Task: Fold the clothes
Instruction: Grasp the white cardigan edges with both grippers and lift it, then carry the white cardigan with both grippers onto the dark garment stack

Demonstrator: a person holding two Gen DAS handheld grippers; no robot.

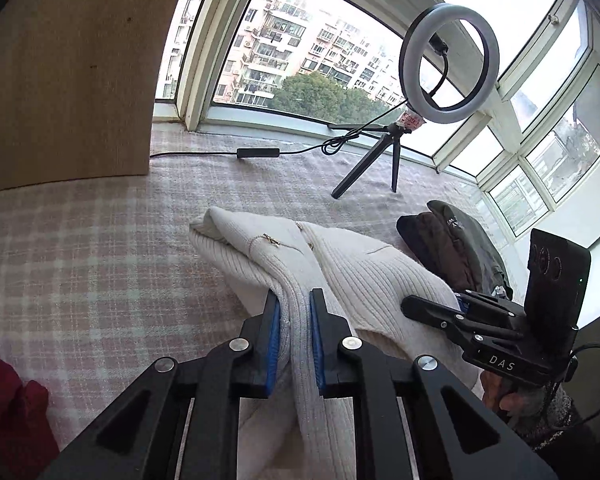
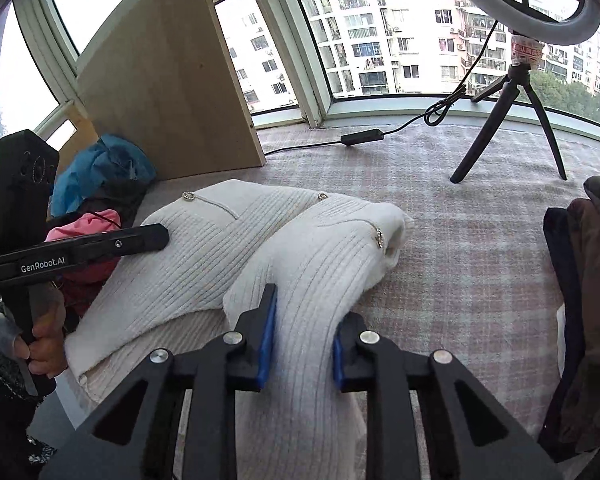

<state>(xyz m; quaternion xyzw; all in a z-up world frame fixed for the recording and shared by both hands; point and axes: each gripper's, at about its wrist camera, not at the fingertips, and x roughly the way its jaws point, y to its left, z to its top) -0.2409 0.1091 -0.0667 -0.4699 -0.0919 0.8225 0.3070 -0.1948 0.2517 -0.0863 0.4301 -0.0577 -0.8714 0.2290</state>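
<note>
You are working on a broad flat surface covered with a pink-and-white checked cloth (image 1: 100,248), set inside a bay of windows (image 1: 300,40) that wraps around the far side. Through the glass you see pale apartment blocks and green treetops. A tall light wooden panel (image 1: 68,80) stands upright on the cloth at the far left, seen from your left wrist.

A ring light (image 1: 449,58) on a small black tripod (image 1: 380,160) stands near the window sill, and its black cable (image 1: 256,153) with an inline switch lies across the cloth toward the wooden panel.

The cream ribbed cardigan (image 1: 364,264) lies in the middle of the cloth, its gold buttons facing up. Your left claw (image 1: 294,344) is narrowed onto a gathered fold of its near edge, the blue pads pressing the knit from both sides. Your right claw (image 2: 304,344) grips another bunched part of the same cardigan (image 2: 220,248) in the same way, its pads sunk into the rib. Both pinched folds rise off the cloth toward the claws, while the far part of the garment rests on the surface.

To the right of the cardigan sits a stack of dark folded clothes (image 1: 448,248), brown and olive. To the left, beside the wooden panel, a heap of blue, pink and dark garments (image 2: 96,200) waits. A red fabric (image 1: 8,408) shows at the lower left edge of the left wrist view.
</note>
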